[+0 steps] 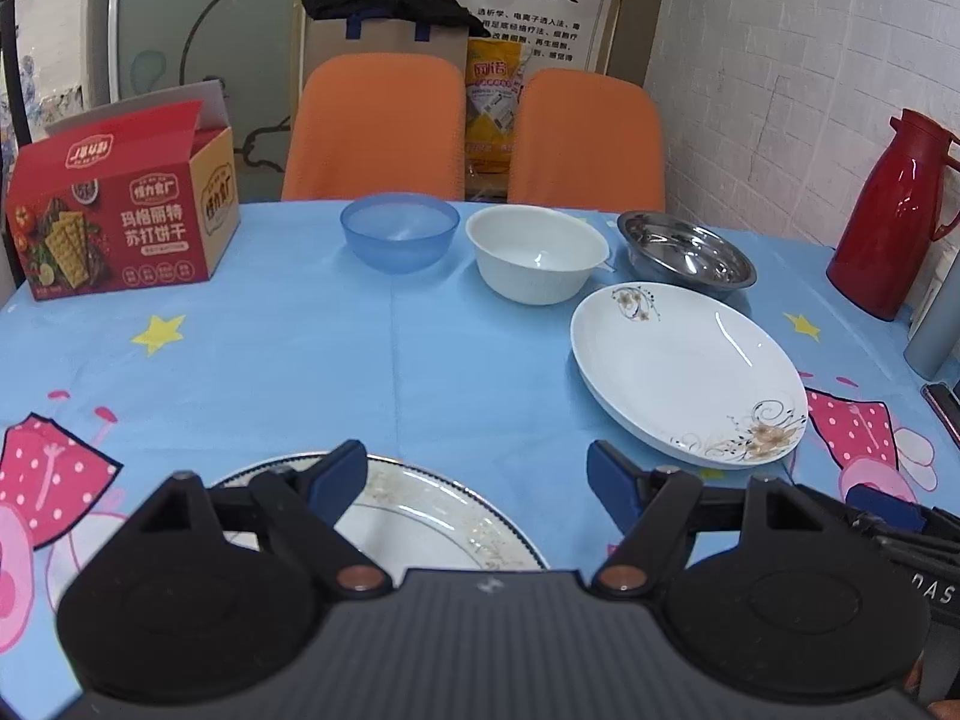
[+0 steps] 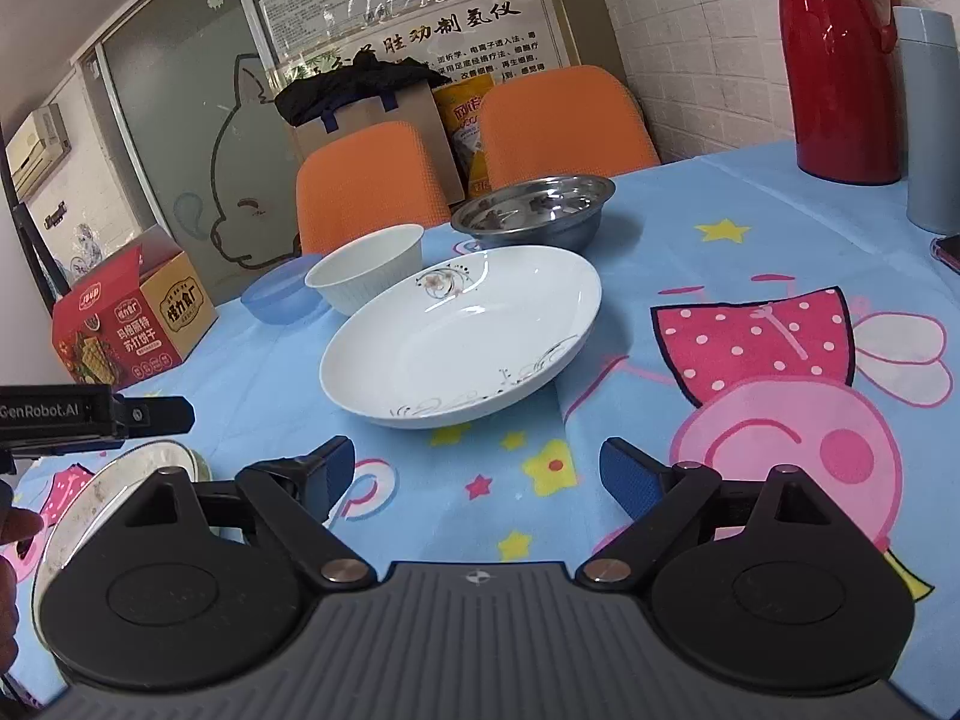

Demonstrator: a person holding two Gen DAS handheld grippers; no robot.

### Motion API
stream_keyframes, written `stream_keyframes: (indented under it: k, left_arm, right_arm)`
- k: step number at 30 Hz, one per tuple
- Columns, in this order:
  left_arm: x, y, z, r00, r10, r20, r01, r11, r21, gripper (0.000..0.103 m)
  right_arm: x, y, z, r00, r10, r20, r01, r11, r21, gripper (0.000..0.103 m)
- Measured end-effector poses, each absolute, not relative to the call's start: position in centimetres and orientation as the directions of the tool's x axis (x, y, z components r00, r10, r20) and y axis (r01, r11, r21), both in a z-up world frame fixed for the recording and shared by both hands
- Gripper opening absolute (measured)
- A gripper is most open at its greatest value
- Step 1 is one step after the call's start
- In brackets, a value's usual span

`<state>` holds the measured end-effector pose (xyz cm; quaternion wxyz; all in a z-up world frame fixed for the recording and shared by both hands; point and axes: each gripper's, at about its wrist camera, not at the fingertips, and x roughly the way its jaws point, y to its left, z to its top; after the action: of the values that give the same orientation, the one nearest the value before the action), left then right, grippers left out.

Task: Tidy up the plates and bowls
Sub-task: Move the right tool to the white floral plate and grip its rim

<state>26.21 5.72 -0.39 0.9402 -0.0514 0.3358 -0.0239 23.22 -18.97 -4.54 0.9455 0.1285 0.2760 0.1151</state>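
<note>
My left gripper [image 1: 477,483] is open, hovering over the far rim of a gold-patterned plate [image 1: 420,531] at the table's near edge. That plate also shows in the right wrist view [image 2: 120,480]. A white floral oval plate [image 1: 684,366] [image 2: 462,336] lies to the right. Behind stand a blue plastic bowl [image 1: 399,231] [image 2: 279,297], a white bowl [image 1: 534,252] [image 2: 366,270] and a steel bowl [image 1: 684,255] [image 2: 534,207] in a row. My right gripper [image 2: 474,477] is open and empty above the tablecloth, just short of the floral plate.
A red cracker box [image 1: 120,222] [image 2: 132,324] stands at the back left. A red thermos [image 1: 888,210] [image 2: 840,60] and a grey flask [image 2: 930,120] stand at the right by the wall. Two orange chairs [image 1: 378,126] stand behind the table [image 1: 300,360].
</note>
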Motion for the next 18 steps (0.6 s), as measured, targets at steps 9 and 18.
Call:
stream_keyframes:
  k: [9,18]
  left_arm:
    - [28.8,4.1,-0.6,0.754,-0.073,-0.653,0.007,0.995,-0.104,0.074]
    - [35.5,4.0,-0.5,0.718,-0.159,-0.678,-0.009,0.971,-0.237,0.074]
  right_arm:
    - [32.8,-21.1,-1.7,0.882,0.267,-0.388,-0.165,0.947,0.276,0.103]
    - [36.8,-22.2,-4.6,0.830,0.299,-0.471,-0.144,0.931,0.336,0.103]
